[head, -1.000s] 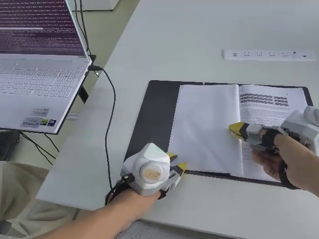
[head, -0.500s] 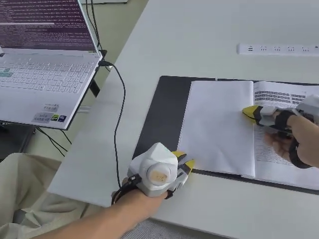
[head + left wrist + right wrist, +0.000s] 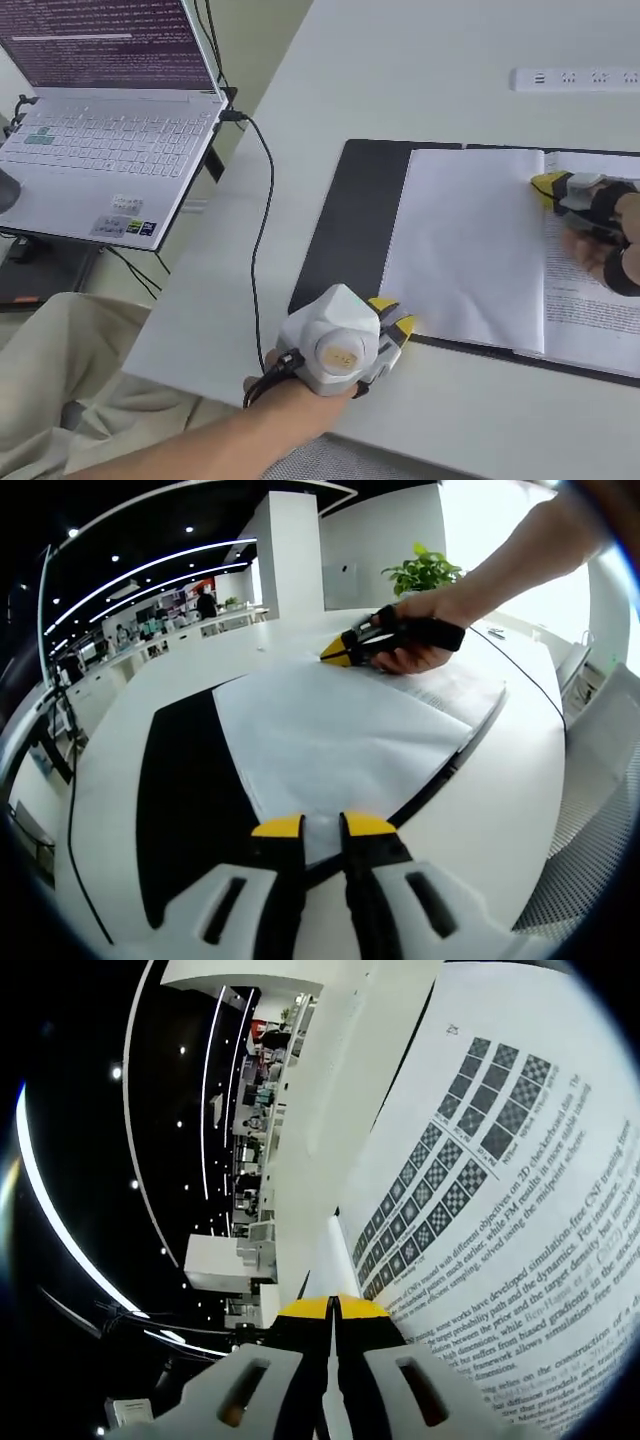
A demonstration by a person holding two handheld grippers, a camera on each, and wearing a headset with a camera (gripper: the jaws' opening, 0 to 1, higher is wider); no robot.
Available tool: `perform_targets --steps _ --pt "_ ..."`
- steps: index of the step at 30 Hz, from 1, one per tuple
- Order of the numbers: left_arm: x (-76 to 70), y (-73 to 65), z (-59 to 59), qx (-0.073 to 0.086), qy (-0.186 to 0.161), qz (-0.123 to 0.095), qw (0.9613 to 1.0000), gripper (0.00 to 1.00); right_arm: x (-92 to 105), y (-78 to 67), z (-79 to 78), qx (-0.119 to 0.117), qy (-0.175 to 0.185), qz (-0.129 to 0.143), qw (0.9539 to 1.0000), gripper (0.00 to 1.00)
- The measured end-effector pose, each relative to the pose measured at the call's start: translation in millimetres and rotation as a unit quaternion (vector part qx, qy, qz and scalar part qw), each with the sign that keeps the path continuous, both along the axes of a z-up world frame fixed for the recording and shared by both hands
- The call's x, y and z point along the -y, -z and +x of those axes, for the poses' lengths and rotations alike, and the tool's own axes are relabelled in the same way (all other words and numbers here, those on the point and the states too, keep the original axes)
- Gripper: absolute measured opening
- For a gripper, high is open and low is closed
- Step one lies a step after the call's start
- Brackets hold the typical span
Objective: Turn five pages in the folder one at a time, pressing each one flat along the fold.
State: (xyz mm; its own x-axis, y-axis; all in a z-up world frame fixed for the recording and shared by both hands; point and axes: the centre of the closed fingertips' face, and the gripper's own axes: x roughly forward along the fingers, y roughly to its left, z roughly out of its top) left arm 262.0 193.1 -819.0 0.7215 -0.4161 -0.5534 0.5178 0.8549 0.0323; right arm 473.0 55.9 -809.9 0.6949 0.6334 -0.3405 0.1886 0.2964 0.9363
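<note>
A black folder [image 3: 350, 220] lies open on the white table, with a blank white page [image 3: 470, 240] on the left and a printed page [image 3: 590, 290] on the right. My right gripper [image 3: 545, 187] is shut, and its yellow tips press on the fold near the far end. In the right gripper view the shut tips [image 3: 333, 1305] rest beside the printed page [image 3: 480, 1190]. My left gripper [image 3: 395, 318] sits at the near left corner of the blank page. Its jaws [image 3: 322, 827] stand a narrow gap apart over the page edge [image 3: 330, 740], holding nothing. The right gripper [image 3: 335, 652] shows across the page.
An open laptop [image 3: 110, 150] stands on a side stand at the left, and its black cable [image 3: 262, 220] runs down past the table edge. A white power strip [image 3: 575, 77] lies at the far right. The table's near edge runs just below the folder.
My right gripper has slid along the fold toward the folder's far edge. The left gripper has stayed at the page corner. The head camera has shifted left.
</note>
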Motion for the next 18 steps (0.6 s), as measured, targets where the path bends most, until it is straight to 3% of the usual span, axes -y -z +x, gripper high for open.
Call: perform_targets --steps 9,18 --pt "-0.5 0.7 -0.2 0.001 -0.001 0.004 1.0 0.12 4.8 -0.6 21.4 0.001 0.052 0.007 0.9986 0.0" --pt "-0.6 1.0 -0.5 0.002 -0.001 0.005 1.0 0.12 6.7 -4.6 37.1 0.017 0.103 0.011 0.9945 0.0"
